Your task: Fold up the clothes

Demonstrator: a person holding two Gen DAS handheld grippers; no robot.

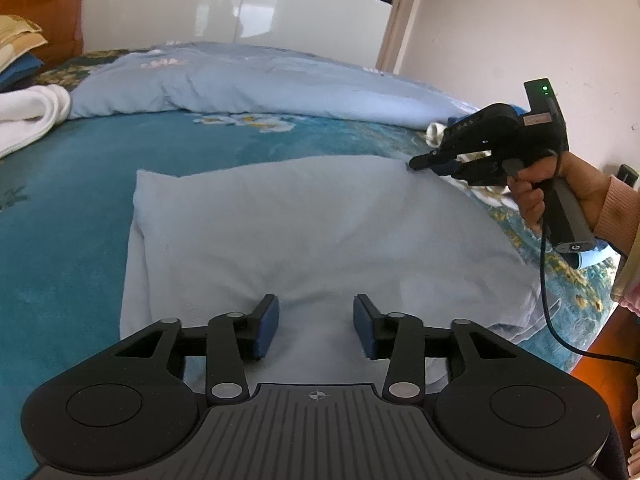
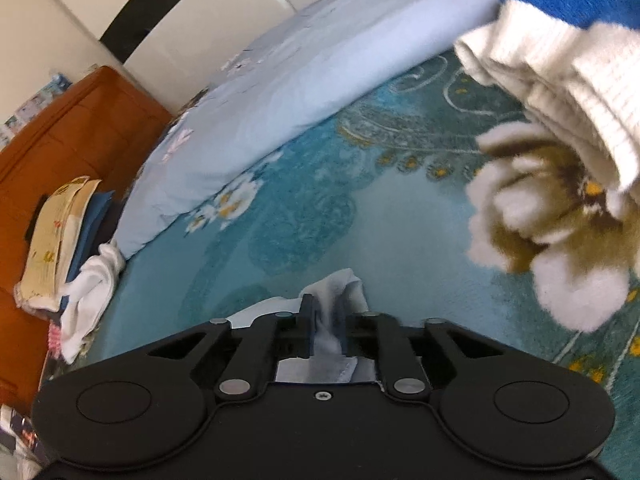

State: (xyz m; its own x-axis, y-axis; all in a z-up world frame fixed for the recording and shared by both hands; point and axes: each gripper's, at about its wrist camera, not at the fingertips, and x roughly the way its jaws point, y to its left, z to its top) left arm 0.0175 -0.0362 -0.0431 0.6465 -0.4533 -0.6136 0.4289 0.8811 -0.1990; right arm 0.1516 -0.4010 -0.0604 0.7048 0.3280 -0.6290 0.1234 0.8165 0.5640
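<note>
right jaws pinch one pale-blue garment [image 1: 304, 220]; left apart.

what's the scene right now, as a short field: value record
surface: bed with a teal flowered blanket
garment: pale blue cloth, lying partly folded on the blanket
left gripper: open, fingers over the cloth's near edge, nothing between them
right gripper: shut on a far corner of the cloth
behind: light blue quilt, white towel
nearby in right view: white knit sweater
</note>
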